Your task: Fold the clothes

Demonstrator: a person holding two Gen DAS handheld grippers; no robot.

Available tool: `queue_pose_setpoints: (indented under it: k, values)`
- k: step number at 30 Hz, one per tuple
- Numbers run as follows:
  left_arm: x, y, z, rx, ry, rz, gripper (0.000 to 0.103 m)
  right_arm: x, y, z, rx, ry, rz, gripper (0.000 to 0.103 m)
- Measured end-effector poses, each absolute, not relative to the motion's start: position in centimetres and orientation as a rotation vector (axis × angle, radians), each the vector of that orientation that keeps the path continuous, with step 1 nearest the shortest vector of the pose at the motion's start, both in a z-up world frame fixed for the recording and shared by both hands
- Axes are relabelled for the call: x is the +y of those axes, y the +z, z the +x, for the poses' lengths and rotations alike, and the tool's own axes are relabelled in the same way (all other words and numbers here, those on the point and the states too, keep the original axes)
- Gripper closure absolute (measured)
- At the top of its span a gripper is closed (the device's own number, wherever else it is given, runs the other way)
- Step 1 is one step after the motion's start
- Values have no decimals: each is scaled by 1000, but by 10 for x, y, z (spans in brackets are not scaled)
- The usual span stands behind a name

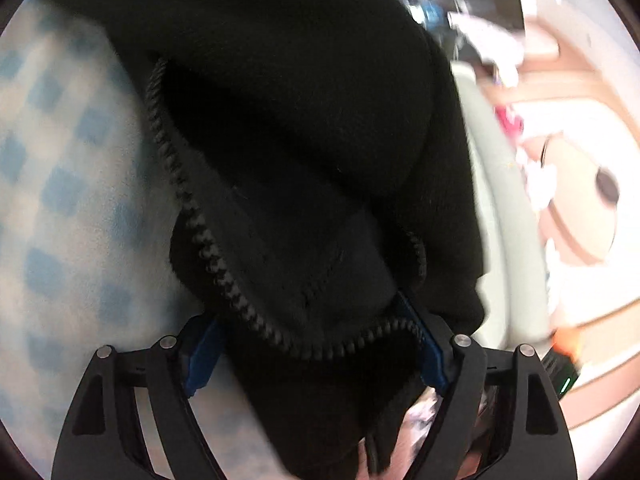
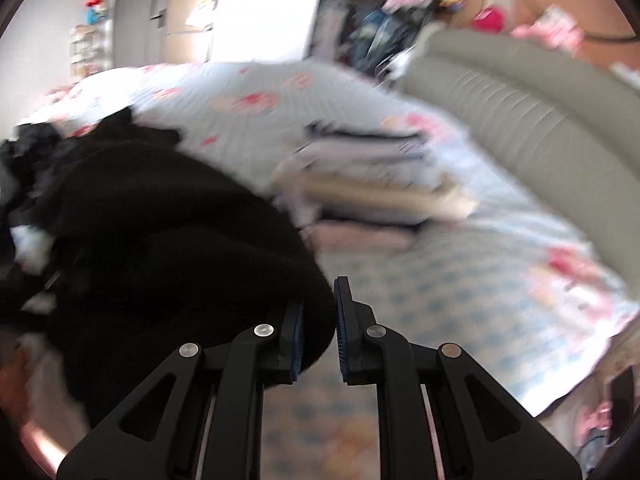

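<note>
Evidently, black jacket [image 1: 304, 128] between both jaws.

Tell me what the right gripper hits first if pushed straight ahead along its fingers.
Probably the black garment bulging between the fingers of the right gripper; past it lies the checked bedspread, then the folded stack. Blur makes depth uncertain.

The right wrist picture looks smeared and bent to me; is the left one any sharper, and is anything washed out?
Right wrist view: motion blur smears the folded stack and bedsheet; the fisheye curves the headboard; the bright doorway is washed out. Left wrist view: the black jacket fills the frame, its zipper fairly crisp, its folds lost in darkness; the background is blurred.
</note>
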State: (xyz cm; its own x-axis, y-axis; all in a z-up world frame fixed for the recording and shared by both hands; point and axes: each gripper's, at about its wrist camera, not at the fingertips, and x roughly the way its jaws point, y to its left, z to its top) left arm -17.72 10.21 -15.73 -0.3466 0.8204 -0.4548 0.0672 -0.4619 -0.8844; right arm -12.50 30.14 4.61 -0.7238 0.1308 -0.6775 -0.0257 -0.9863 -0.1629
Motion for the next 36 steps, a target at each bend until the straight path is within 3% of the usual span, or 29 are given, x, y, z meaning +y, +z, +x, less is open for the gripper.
queue_pose_setpoints:
  k: [1,2,3,5,7,9,11,13,18,23,26,28,32,36]
  values:
    - [108,-165,-173,-1227,1874,-1377,23,299,46,-127,-191,2864,-1159,58]
    - [117,-164,-171,-1165,1927,-1413,34,297,45,-128,-163,2895,-1188,51]
    - [127,-161,-168,-1067,1991,-1452,46,295,45,-130,-135,2925,-1218,48]
    - [131,-144,-161,-929,2078,-1444,58,287,52,-142,-192,2911,-1183,48]
    - [118,-131,-152,-892,2124,-1427,64,277,56,-156,-270,2896,-1208,39]
    - [89,-118,-137,-972,2195,-1421,67,266,52,-167,-378,2837,-1290,34]
    - [59,-99,-124,-1030,2275,-1370,67,261,48,-167,-467,2770,-1299,35]
    - [35,-73,-117,-945,2401,-1297,67,264,49,-163,-451,2748,-1248,33]
    - [-23,-22,-96,-846,2576,-1194,69,276,61,-145,-18,2926,-1340,32]
    - [-40,34,-51,-650,2733,-1060,69,234,64,-135,-23,3057,-1406,26]
    - [-53,29,-53,-557,2699,-1127,66,202,52,-138,-67,3081,-1467,26]
    - [-39,8,-89,-554,2576,-1354,61,180,43,-140,-98,3096,-1509,18]
    - [-67,-36,-84,-679,2438,-1528,55,137,27,-144,-161,3123,-1592,15]
    - [-103,-39,-73,-829,2433,-1454,46,98,10,-148,-228,3131,-1691,12]
